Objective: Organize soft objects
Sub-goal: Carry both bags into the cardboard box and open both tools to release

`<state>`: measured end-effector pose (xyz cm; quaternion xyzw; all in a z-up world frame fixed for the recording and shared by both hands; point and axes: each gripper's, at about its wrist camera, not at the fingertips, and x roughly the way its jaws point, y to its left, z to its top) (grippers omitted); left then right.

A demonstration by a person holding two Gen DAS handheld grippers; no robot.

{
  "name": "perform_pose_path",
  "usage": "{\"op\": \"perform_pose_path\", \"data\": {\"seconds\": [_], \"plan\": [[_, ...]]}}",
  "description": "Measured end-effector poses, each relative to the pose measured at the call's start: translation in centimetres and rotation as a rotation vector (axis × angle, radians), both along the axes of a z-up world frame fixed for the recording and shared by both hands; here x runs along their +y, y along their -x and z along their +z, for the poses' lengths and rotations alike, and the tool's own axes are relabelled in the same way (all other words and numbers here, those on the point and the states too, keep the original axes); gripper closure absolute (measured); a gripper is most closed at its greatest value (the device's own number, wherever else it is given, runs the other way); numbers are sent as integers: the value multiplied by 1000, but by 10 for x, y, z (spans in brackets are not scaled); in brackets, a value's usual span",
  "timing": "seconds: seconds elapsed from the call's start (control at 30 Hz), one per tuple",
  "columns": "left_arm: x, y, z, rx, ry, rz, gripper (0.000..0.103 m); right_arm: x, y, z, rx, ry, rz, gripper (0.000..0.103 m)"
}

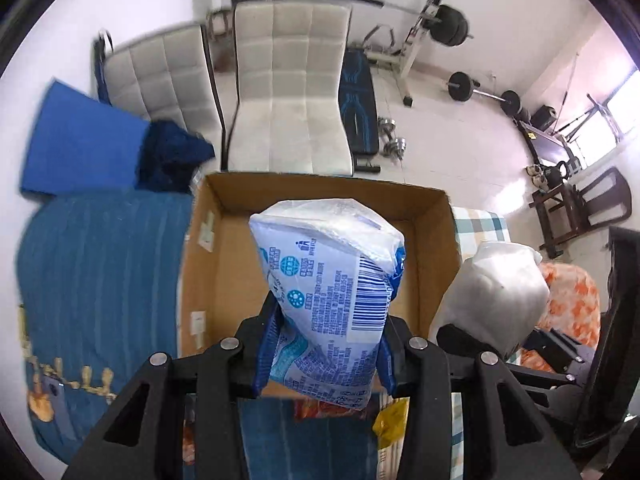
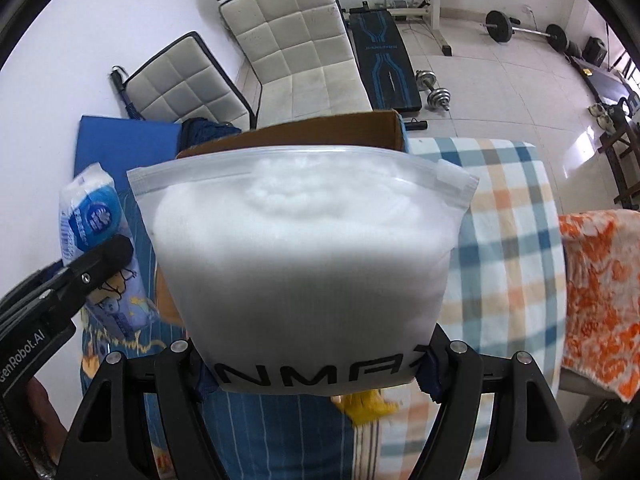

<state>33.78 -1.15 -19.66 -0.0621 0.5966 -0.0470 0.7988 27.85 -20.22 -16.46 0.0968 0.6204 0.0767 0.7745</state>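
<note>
My left gripper [image 1: 324, 354] is shut on a white and blue tissue pack [image 1: 332, 280] with a barcode, held upright over the open cardboard box [image 1: 436, 256], whose floor looks bare. My right gripper [image 2: 312, 364] is shut on a clear zip bag of white cotton stuffing [image 2: 304, 256], held to the right of the box [image 2: 360, 130]. The zip bag also shows in the left wrist view [image 1: 496, 292]. The tissue pack [image 2: 94, 216] and the left gripper's finger show at the left of the right wrist view.
The box sits on a bed with a blue cover [image 1: 100, 264] and a checked blanket [image 2: 508, 240]. An orange floral cloth [image 2: 600, 300] lies at the right. A blue mat [image 1: 80, 140], dark blue fabric [image 1: 172, 156], white chairs [image 1: 288, 92] and gym weights [image 1: 448, 24] stand beyond.
</note>
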Motion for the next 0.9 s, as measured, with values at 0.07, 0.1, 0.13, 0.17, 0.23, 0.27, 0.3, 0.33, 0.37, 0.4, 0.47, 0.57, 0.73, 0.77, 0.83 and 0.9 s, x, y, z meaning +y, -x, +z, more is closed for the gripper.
{"op": "perform_pose_path", "data": {"seconds": [0.07,0.1,0.13,0.17,0.23,0.27,0.3,0.33,0.37,0.4,0.47,0.57,0.73,0.77,0.83,0.9], "plan": [[7,-22,-26,67,49,18,65,3,-24,-12,14,4,-2,26],[8,-32,-36,96,69,17,64,4,-35,-18,25,2,-6,26],[10,-39,-49,127,83,20,64,4,-46,-29,42,-2,-13,26],[13,-49,-66,163,98,26,64,5,-59,-40,62,-2,-16,26],[15,-63,-89,216,119,33,64,5,-77,-63,95,0,-20,26],[16,-68,-100,237,130,40,64,5,-85,-78,113,9,-18,26],[17,-76,-110,256,156,40,64,5,-91,-89,128,16,-20,26],[17,-81,-117,272,166,43,64,5,-98,-101,144,22,-23,26],[16,-86,-124,286,170,43,64,6,-104,-112,159,25,-22,26],[15,-92,-129,297,184,41,64,7,-109,-121,173,29,-19,25],[13,-99,-137,314,193,44,64,11,-117,-139,195,37,-16,25],[7,-108,-149,340,218,32,63,20,-128,-159,222,58,3,25],[4,-118,-160,375,236,38,61,29,-142,-186,244,115,13,24],[3,-118,-163,384,237,40,60,27,-144,-191,247,117,4,24],[4,-118,-167,399,236,41,59,26,-148,-200,261,133,4,24],[5,-117,-169,407,223,41,57,24,-151,-208,264,153,9,24]]}}
